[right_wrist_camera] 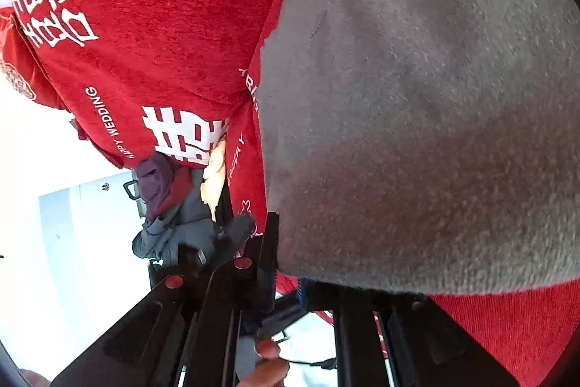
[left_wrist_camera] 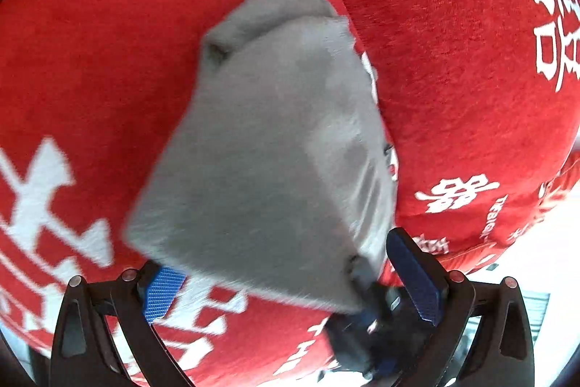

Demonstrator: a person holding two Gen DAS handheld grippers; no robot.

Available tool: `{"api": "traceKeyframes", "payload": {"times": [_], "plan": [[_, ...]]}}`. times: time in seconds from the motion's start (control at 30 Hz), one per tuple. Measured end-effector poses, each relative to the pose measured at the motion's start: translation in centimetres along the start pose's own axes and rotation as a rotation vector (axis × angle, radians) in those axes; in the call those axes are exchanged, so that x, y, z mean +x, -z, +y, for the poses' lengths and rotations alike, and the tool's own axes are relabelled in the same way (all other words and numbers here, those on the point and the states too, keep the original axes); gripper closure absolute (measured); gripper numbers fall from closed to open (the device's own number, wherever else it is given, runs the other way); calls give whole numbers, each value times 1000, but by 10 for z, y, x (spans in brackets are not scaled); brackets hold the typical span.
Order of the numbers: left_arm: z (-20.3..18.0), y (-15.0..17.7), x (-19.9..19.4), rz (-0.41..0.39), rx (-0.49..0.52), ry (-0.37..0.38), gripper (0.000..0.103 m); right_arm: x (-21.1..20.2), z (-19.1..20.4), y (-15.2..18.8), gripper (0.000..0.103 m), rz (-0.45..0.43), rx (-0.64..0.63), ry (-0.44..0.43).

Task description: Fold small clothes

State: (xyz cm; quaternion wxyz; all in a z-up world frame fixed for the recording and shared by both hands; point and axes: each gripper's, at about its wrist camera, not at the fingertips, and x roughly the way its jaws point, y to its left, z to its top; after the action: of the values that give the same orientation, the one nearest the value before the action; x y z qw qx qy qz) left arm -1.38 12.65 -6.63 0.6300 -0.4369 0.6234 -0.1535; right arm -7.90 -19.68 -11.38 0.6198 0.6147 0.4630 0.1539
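A small grey fleecy garment (left_wrist_camera: 268, 147) hangs folded over the red cloth (left_wrist_camera: 90, 42) with white lettering. My left gripper (left_wrist_camera: 290, 281) is open, its blue pads (left_wrist_camera: 161, 292) wide apart, with the garment's lower edge between and above them. The other gripper (left_wrist_camera: 366, 307) pinches the garment's near right corner in the left wrist view. In the right wrist view the grey garment (right_wrist_camera: 417, 115) fills the right side, close up. My right gripper (right_wrist_camera: 286, 281) is shut on its lower edge, the fingers (right_wrist_camera: 266, 252) close together.
The red cloth (right_wrist_camera: 152, 17) covers the whole surface, with a raised fold on the right (left_wrist_camera: 453, 60). A pile of grey and purple clothes (right_wrist_camera: 170, 205) lies past the cloth's edge. A bright white floor (right_wrist_camera: 54, 205) shows beyond.
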Motion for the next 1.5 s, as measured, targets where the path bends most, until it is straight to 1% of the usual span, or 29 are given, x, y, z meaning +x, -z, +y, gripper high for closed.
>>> {"api": "traceKeyframes", "payload": {"times": [0.03, 0.1, 0.17, 0.23, 0.27, 0.3, 0.33, 0.4, 0.43, 0.47, 0.53, 0.57, 0.63, 0.67, 0.7, 0.73, 0.77, 0.8, 0.9, 0.93, 1.0, 1.07, 1.13, 1.17, 1.2, 1.23, 1.33, 1.43, 1.5], "plan": [[-1, -1, 2, -8, -7, 2, 0, 2, 0, 1, 94, 4, 4, -1], [-2, -2, 2, -43, -14, -19, 0, 2, -3, 2, 94, 12, 9, -3], [-4, -5, 2, -91, -19, -62, 3, 3, -5, 3, 94, 22, 11, 4], [-5, -8, -1, -124, -17, -92, 14, 5, -4, 4, 94, 36, -4, 21], [-5, -9, -3, -142, -10, -121, 19, 6, -3, 5, 94, 46, -18, 32], [-6, -11, -3, -149, 2, -146, 34, 7, -1, 5, 94, 58, -32, 43], [-8, -14, -1, -149, 27, -182, 56, 8, -1, 5, 94, 64, -39, 49], [-10, -20, 2, -144, 64, -224, 81, 9, 0, 5, 94, 94, -46, 60], [-12, -22, 2, -149, 82, -244, 90, 10, 0, 4, 93, 115, -50, 68], [-18, -24, 2, -161, 124, -282, 91, 9, 1, 4, 90, 139, -60, 90], [-31, -22, 2, -184, 211, -343, 92, 6, 8, 5, 90, 196, -110, 162], [-43, -19, 2, -201, 296, -389, 93, 2, 13, 4, 90, 212, -141, 190], [-61, -12, 6, -224, 422, -456, 93, -9, 29, 0, 89, 228, -222, 247], [-73, -5, 9, -240, 510, -498, 93, -15, 40, -4, 87, 227, -267, 270], [-81, -1, 12, -248, 568, -526, 93, -21, 50, -10, 76, 224, -304, 288], [-85, 2, 14, -254, 614, -550, 93, -25, 61, -17, 62, 219, -334, 297], [-88, 5, 13, -259, 665, -573, 93, -27, 73, -27, 32, 214, -362, 302], [-89, 9, 13, -262, 711, -593, 93, -27, 84, -36, 21, 216, -382, 306], [-98, 17, 15, -280, 828, -633, 93, -7, 118, -66, 21, 270, -440, 306], [-100, 19, 13, -286, 860, -640, 93, 10, 127, -78, 20, 317, -449, 324], [-108, 27, 14, -304, 953, -660, 93, 42, 141, -90, 19, 394, -467, 374], [-112, 35, 18, -313, 1031, -669, 93, 85, 156, -99, 16, 506, -537, 426], [-115, 40, 20, -319, 1074, -672, 93, 125, 166, -100, 12, 593, -591, 520], [-116, 41, 20, -321, 1082, -670, 93, 147, 171, -100, 8, 637, -616, 565], [-116, 41, 20, -322, 1083, -668, 93, 161, 174, -100, 3, 659, -631, 594], [-117, 40, 20, -322, 1081, -666, 93, 177, 176, -98, 0, 690, -653, 638], [-118, 40, 18, -327, 1072, -658, 93, 218, 175, -89, 0, 760, -728, 792], [-119, 42, 18, -330, 1075, -659, 93, 241, 167, -79, 0, 810, -776, 881], [-119, 42, 18, -331, 1080, -661, 93, 253, 160, -74, 0, 826, -806, 941]]}}
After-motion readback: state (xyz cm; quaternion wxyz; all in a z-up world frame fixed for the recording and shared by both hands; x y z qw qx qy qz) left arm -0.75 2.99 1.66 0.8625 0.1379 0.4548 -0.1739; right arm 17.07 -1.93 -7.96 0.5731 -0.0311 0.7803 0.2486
